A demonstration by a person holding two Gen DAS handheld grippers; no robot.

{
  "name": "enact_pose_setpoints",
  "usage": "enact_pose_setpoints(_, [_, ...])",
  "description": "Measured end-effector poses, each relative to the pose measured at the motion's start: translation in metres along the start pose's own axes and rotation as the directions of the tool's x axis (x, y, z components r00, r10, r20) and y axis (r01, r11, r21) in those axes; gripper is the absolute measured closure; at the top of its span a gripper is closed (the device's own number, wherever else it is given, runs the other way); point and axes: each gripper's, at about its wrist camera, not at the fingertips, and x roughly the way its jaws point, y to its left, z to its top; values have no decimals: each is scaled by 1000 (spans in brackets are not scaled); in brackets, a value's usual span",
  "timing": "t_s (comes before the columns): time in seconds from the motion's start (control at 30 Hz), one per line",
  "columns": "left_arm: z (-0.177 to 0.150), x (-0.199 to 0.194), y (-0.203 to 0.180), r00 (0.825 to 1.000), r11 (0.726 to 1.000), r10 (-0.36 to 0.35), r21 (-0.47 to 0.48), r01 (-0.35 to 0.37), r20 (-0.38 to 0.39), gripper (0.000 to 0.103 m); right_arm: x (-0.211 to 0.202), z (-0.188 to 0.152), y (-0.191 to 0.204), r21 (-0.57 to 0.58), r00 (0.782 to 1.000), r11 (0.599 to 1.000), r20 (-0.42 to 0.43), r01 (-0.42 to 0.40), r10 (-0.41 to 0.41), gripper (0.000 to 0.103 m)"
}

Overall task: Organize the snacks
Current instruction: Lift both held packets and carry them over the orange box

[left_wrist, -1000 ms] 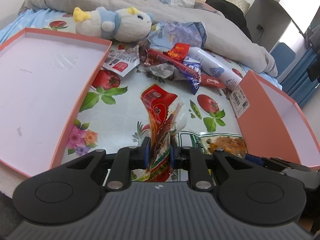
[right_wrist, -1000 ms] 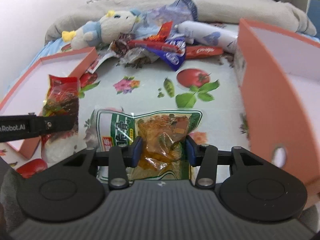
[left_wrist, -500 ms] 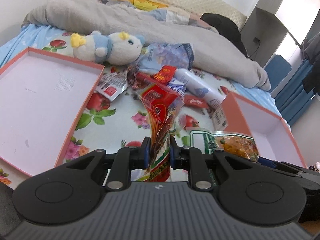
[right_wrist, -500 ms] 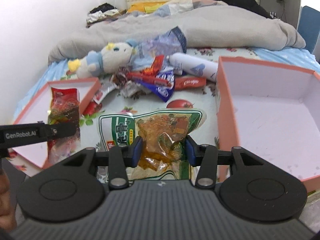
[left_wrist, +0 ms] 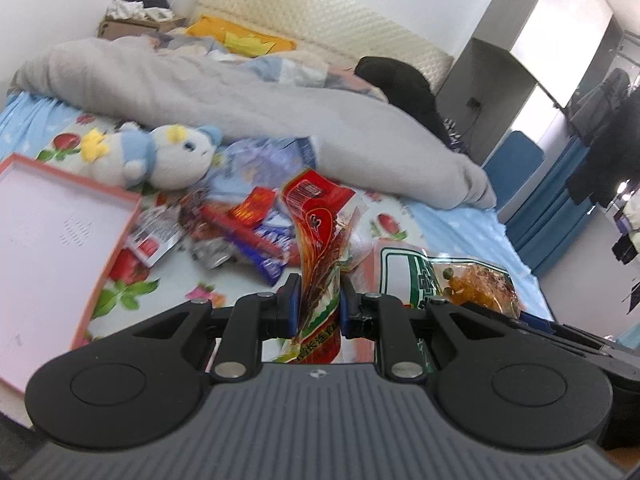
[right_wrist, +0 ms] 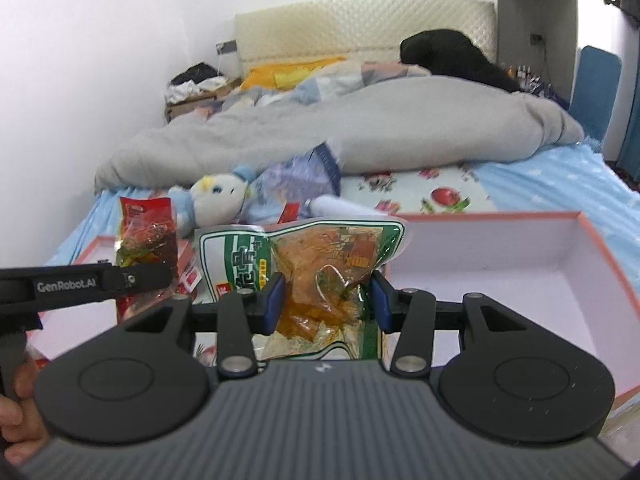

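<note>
My left gripper (left_wrist: 319, 307) is shut on a red snack packet (left_wrist: 320, 236) and holds it up above the bed. It also shows in the right wrist view (right_wrist: 146, 240). My right gripper (right_wrist: 327, 307) is shut on a green and orange snack bag (right_wrist: 320, 264), lifted beside the right orange box (right_wrist: 520, 280). That bag shows in the left wrist view (left_wrist: 460, 280). A pile of loose snacks (left_wrist: 244, 228) lies on the bedsheet ahead. The left orange box (left_wrist: 48, 248) lies open to the left.
A plush toy (left_wrist: 160, 156) lies behind the snack pile. A grey quilt (left_wrist: 240, 96) covers the far part of the bed. A white tube (right_wrist: 340, 206) lies behind the held bag. A blue chair (left_wrist: 516, 160) stands at the right.
Both grippers have risen and tilted up with their packets. The bed and boxes now sit lower in both views, and more of the room shows.
</note>
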Motion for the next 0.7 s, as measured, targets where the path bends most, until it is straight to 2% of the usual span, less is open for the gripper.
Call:
enact_pose_setpoints(0.23, [26, 3, -49, 998, 998, -57, 35, 56, 31, 81, -19, 25, -36, 26, 997, 998, 60, 50, -51, 56])
enact_pose_setpoints(0.4, [38, 19, -83, 995, 992, -101, 72, 100, 21, 81, -22, 40, -61, 50, 991, 995, 94, 92, -96, 56])
enact_pose_setpoints(0.57, [39, 52, -110, 988, 984, -143, 101, 148, -52, 81, -11, 38, -88, 87, 987, 987, 72, 138, -144, 56])
enact_pose_setpoints(0.7, [26, 85, -122, 978, 979, -160, 104, 175, -136, 81, 6, 26, -112, 132, 985, 977, 8, 169, -172, 56])
